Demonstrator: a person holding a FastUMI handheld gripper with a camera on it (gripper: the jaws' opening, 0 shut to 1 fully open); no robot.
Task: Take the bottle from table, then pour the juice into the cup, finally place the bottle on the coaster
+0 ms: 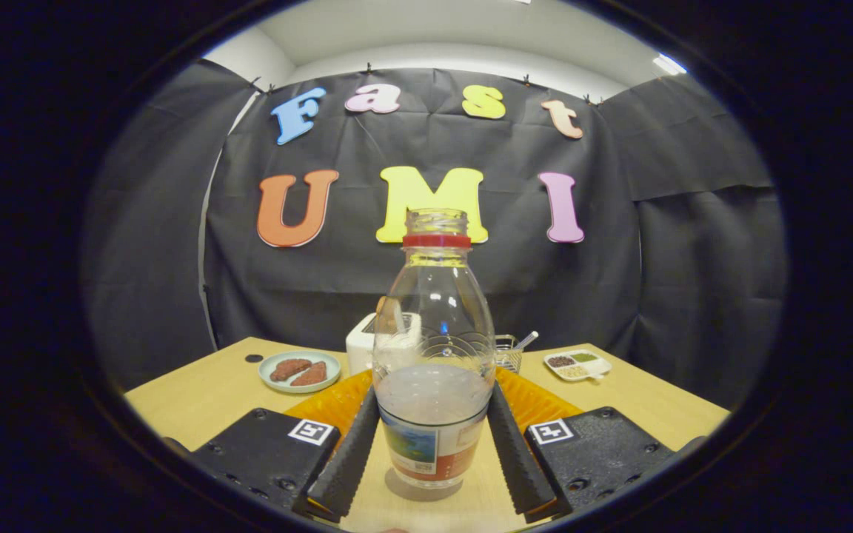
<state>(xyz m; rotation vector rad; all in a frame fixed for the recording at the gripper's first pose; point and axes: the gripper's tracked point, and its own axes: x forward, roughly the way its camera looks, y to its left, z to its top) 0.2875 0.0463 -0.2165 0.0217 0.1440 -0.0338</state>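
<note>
- My gripper (432, 444) sits at the lower centre of the frame, its two fingers flanking the bottle's labelled lower body. Both inner faces appear to touch the bottle sides; I read this as a grasp on the bottle, though I cannot tell how firmly it presses.
- The bottle (434, 355) stands directly between my fingers, centre of the frame, with its base on the table (197, 392). Its long axis is upright, at right angles to the finger line.
- Bottle appearance: clear plastic, uncapped, red ring at the neck, pale cloudy juice filling roughly the lower part, label wrapped low.
- Just beyond the bottle lies an orange mat (330, 403), showing on both sides of it; it may be the coaster.
- Judgement: the next move is a straight vertical lift, keeping the open mouth level.
- I cannot pick out the cup.
</note>
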